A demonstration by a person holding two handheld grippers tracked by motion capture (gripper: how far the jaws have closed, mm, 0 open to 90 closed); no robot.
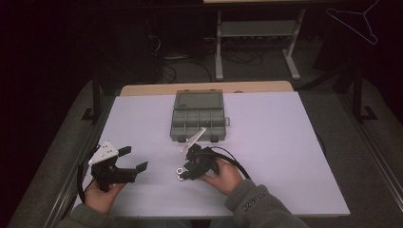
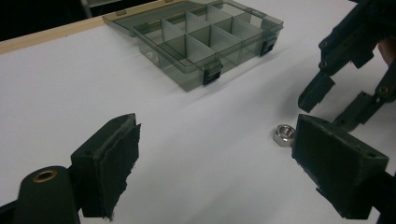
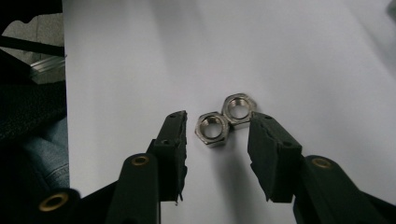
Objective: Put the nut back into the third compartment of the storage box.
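Two steel hex nuts (image 3: 213, 128) (image 3: 239, 109) lie touching each other on the white table. My right gripper (image 3: 219, 119) points down at them with its jaws open, the nearer nut between the tips and no pad pressing on it. From above, the nuts (image 1: 180, 174) sit just left of the right gripper (image 1: 186, 172). My left gripper (image 1: 134, 159) rests at the front left, its jaws wide open and empty. Along the left gripper (image 2: 215, 121), one nut (image 2: 283, 134) shows beside the right pad, with the right gripper (image 2: 329, 107) above it.
A smoky clear compartment box (image 1: 198, 124) stands open at the table's middle back, its lid (image 1: 198, 100) folded away; the left gripper view shows the box (image 2: 205, 42) too. The white table surface (image 1: 285, 156) ends at a wooden far edge (image 1: 142, 89). A table frame (image 1: 256, 33) stands beyond.
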